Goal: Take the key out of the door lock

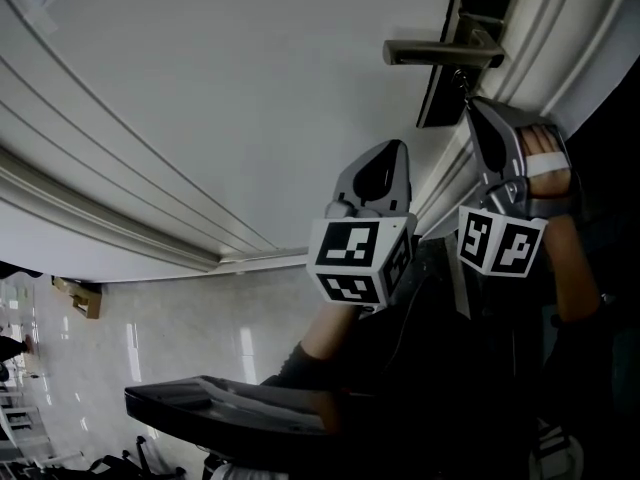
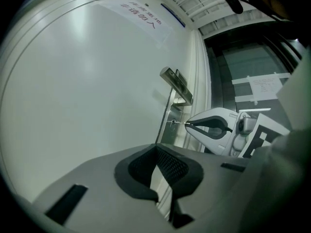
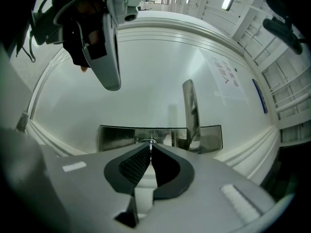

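Note:
A white door carries a dark lock plate (image 1: 441,88) with a metal lever handle (image 1: 440,52) above the keyhole. My right gripper (image 1: 468,101) has its tips right at the keyhole. In the left gripper view the right gripper (image 2: 187,124) is shut on a thin key (image 2: 180,124) that reaches to the keyhole (image 2: 172,123). In the right gripper view the jaws (image 3: 151,146) meet on the key (image 3: 151,141) before the lock plate (image 3: 114,137), under the handle (image 3: 190,108). My left gripper (image 1: 383,164) hangs shut and empty, left of the lock, off the door.
A paper notice (image 2: 141,14) is stuck high on the door. Raised mouldings (image 1: 120,218) run across the door, and the door frame (image 1: 560,38) lies right of the lock. Glossy floor tiles (image 1: 170,333) show lower left. A dark tray-like edge (image 1: 230,408) sits at the bottom.

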`<state>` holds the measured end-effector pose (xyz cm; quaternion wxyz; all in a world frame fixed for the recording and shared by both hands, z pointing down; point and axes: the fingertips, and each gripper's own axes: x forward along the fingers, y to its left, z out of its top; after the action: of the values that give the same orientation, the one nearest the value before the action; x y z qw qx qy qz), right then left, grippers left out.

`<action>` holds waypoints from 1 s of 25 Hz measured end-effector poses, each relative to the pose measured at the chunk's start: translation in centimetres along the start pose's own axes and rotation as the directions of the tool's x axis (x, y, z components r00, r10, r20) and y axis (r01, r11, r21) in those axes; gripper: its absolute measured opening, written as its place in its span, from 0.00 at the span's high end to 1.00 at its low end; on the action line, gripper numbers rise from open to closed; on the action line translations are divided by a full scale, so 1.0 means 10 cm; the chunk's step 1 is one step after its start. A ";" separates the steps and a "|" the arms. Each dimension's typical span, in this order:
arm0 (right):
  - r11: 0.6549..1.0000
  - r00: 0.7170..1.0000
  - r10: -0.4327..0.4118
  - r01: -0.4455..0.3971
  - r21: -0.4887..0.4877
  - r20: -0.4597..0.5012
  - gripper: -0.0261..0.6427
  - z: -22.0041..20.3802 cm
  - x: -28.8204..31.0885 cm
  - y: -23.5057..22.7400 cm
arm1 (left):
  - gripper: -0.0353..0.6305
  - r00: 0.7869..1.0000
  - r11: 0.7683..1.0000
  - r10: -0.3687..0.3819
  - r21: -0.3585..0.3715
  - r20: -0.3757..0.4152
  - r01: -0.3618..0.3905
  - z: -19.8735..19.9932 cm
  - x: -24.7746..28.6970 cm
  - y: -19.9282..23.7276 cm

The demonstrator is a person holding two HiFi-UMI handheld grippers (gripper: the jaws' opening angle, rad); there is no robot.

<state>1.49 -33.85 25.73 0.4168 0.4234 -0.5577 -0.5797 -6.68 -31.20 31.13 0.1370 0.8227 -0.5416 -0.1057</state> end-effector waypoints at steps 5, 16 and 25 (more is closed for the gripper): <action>1.000 1.000 -0.001 0.001 0.003 0.001 0.94 0.00 -0.01 0.00 | 0.95 1.000 1.000 -0.004 0.001 -0.006 0.004 -0.02 0.02 -0.01; 1.000 1.000 -0.004 0.004 0.016 0.025 0.94 0.02 -0.05 0.01 | 0.95 1.000 1.000 0.005 -0.004 -0.009 -0.005 -0.03 0.08 0.04; 1.000 1.000 -0.010 0.010 0.023 0.027 0.94 0.01 -0.05 0.01 | 0.95 1.000 1.000 0.000 -0.003 -0.011 0.000 -0.04 0.12 0.02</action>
<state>1.59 -33.33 25.82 0.4014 0.4230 -0.5678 -0.5809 -6.28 -32.30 31.60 0.1410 0.8231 -0.5406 -0.1021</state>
